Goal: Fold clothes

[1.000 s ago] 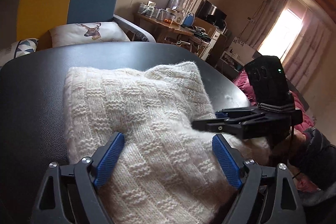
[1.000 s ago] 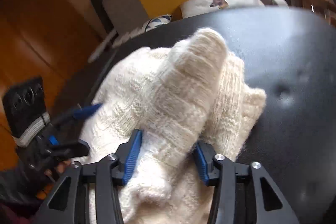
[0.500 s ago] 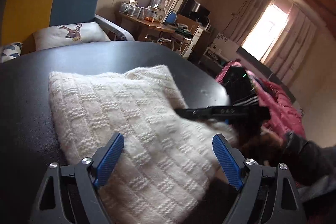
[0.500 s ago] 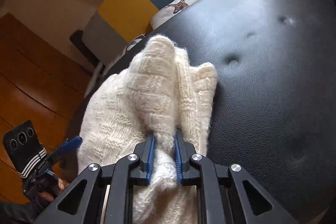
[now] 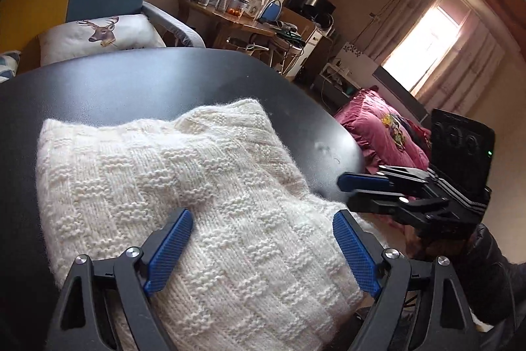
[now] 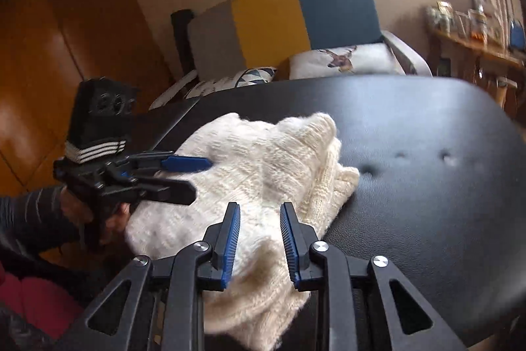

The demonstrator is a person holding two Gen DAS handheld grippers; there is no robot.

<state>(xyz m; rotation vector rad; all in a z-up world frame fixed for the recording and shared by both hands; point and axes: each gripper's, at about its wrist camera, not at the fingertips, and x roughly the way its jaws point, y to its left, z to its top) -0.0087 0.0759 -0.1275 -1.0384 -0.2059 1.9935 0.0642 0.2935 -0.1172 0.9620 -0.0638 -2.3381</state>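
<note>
A cream knitted sweater (image 5: 184,186) lies folded in a thick bundle on the black padded table (image 5: 131,81). It also shows in the right wrist view (image 6: 263,173). My left gripper (image 5: 259,249) is open wide and hovers just above the sweater's near part, gripping nothing. My right gripper (image 6: 259,239) is open with a narrow gap, above the sweater's near right edge, with no cloth between the pads. It shows in the left wrist view (image 5: 365,189) off the sweater's right side. The left gripper shows in the right wrist view (image 6: 187,176) over the sweater's left part.
A yellow and blue armchair (image 6: 296,15) with a deer cushion (image 5: 102,35) stands behind the table. A cluttered wooden desk (image 5: 240,18) is at the back right. A pink bedspread (image 5: 381,127) lies past the table's right edge. Bare black table (image 6: 427,153) spreads right of the sweater.
My right gripper closed on a fold of the sweater, then let it go and drew back; its jaws stand slightly apart now. The sweater has settled flat. My left gripper stayed open above it.
</note>
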